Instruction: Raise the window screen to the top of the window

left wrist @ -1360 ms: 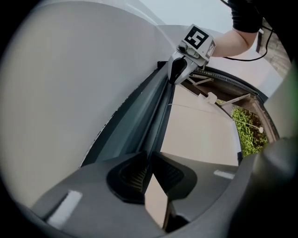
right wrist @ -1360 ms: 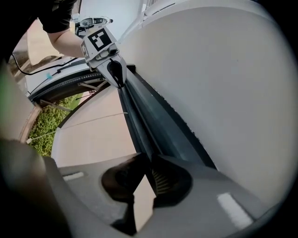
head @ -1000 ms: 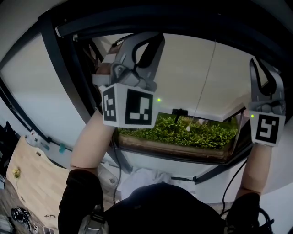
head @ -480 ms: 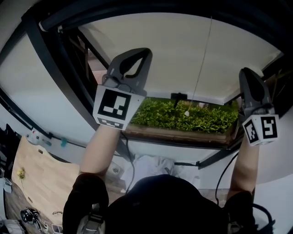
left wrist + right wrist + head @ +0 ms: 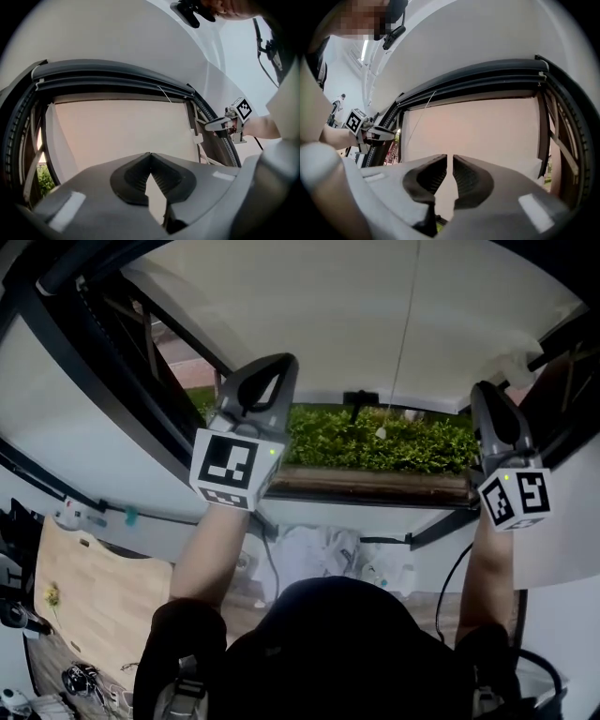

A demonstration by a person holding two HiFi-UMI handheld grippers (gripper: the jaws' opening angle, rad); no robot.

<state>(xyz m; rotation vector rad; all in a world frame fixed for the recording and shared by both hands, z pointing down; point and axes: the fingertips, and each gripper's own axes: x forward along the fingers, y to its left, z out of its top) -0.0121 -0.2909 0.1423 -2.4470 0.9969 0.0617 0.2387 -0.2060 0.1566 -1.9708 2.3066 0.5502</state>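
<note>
Daylight was admitted from behind the window screen (image 5: 309, 324), which was made to glow warm and even in both gripper views. The hedge (image 5: 422, 446) outside was brightly lit. Edges were bent and darkened by wide-angle distortion, and near foregrounds were blurred.

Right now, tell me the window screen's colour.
Cream window screen, best seen in the head view.

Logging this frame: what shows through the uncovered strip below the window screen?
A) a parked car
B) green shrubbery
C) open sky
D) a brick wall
B: in the head view, green shrubbery fills the uncovered strip just under the lower edge of the window screen.
</note>
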